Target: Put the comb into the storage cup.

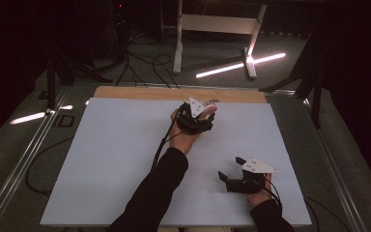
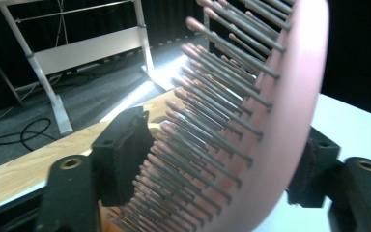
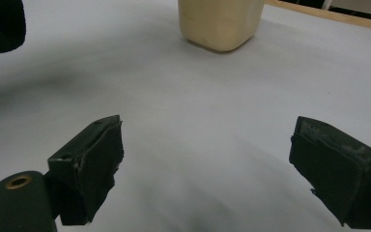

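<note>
Left gripper view, pink hairbrush [image 2: 290, 121], curved back, grey pink-tipped bristles.

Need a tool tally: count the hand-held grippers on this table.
2. The left hand-held gripper is raised at the table's far middle with a pink hairbrush between its jaws; the right hand-held gripper is empty, near the front right.
</note>
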